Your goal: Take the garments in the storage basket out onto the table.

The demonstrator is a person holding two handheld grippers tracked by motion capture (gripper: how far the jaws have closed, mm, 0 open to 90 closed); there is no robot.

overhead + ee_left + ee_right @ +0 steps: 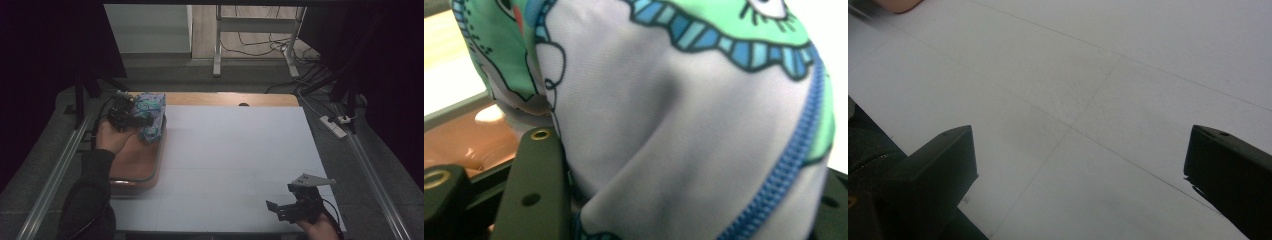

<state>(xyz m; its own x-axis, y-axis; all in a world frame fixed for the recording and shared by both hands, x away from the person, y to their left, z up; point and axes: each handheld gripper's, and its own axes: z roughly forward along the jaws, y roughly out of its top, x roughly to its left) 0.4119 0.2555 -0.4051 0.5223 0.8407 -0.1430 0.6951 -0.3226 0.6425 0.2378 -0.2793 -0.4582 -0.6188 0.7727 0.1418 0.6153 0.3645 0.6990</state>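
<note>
A soft pouch point(152, 112) printed in green, blue and white, with a blue zip, stands at the far end of a brown tray point(135, 172) on the left side of the table. My left gripper point(145, 121) is closed on its near side. In the left gripper view the pouch fabric point(674, 125) bulges between the two black jaws of the gripper point(686, 155), with the tray's rim point(454, 140) behind. My right gripper point(280, 207) hovers low over the white table surface point(235, 150) at the front right. Its jaws are wide apart in the right gripper view point(1080, 137) with nothing between them.
A wooden strip point(225, 98) runs along the table's far edge. Metal rails point(60, 165) flank the table on both sides. A power strip point(334, 126) and cables lie on the floor to the right. Dark curtains hang at both sides.
</note>
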